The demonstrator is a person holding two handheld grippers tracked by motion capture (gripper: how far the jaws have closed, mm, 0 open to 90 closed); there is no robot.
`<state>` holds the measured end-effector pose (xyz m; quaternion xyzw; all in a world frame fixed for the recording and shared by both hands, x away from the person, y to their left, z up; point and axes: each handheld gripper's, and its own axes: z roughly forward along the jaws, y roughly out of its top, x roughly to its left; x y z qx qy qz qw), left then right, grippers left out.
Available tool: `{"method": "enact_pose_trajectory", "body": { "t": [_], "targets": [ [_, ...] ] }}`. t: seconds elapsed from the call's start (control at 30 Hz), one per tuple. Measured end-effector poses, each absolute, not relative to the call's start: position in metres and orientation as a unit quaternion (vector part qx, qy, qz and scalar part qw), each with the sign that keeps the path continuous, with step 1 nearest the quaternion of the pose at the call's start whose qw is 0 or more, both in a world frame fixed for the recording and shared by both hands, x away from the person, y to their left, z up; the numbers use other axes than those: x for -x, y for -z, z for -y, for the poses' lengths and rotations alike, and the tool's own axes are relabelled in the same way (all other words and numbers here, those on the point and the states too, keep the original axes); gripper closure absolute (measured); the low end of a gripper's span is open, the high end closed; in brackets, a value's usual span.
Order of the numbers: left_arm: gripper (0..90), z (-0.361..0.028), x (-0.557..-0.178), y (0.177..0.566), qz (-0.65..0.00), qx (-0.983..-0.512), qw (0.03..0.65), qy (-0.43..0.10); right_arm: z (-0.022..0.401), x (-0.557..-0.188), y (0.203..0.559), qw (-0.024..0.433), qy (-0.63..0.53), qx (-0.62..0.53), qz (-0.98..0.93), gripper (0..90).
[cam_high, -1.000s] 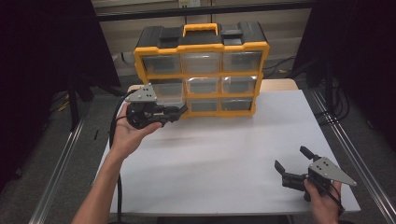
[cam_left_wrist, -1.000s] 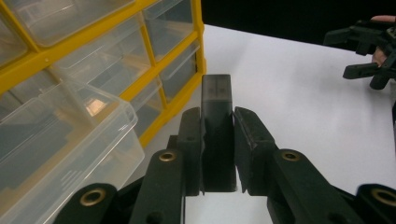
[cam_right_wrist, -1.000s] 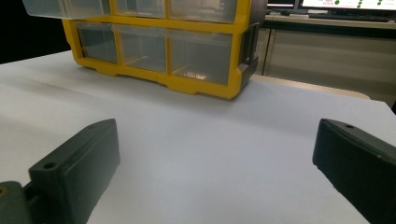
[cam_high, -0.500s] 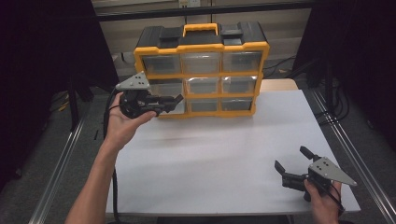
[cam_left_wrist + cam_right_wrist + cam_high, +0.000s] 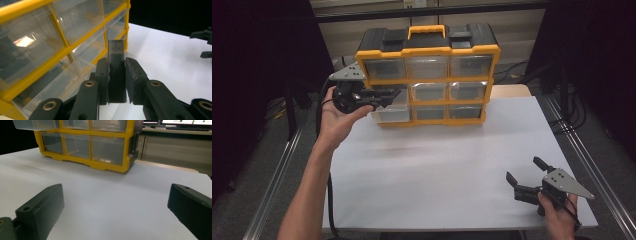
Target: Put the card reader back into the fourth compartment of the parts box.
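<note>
The left tool (image 5: 116,85) is clamped on a small dark rectangular block (image 5: 116,72), held in the air beside the organiser's (image 5: 428,75) pulled-out clear drawer (image 5: 388,107), its lower end hidden between the pads. The organiser is yellow-framed plastic with translucent drawers on the white surface (image 5: 442,165); the right tool (image 5: 524,177) rests there, jaws wide apart

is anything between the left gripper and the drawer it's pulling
Nothing visible stands between them. The left gripper is already shut on the clear drawer's front tab, and the drawer sticks out of the yellow organizer.
</note>
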<state>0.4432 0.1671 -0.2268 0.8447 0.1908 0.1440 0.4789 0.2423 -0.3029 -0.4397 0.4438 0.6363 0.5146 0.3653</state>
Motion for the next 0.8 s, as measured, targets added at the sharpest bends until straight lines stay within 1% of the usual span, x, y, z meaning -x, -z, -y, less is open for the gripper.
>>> {"method": "enact_pose_trajectory", "body": {
  "t": [0.33, 0.8],
  "targets": [
    [73.7, -0.164, -0.455, 0.217, -0.193, -0.853, 0.461, -0.151, 0.303, -0.242, 0.439, 0.365, -0.515, -0.443, -0.636, 0.6],
    [73.8, -0.172, -0.48, 0.214, -0.225, -0.855, 0.441, -0.155, 0.303, -0.242, 0.44, 0.364, -0.515, -0.444, -0.637, 0.2]
  ]
}}
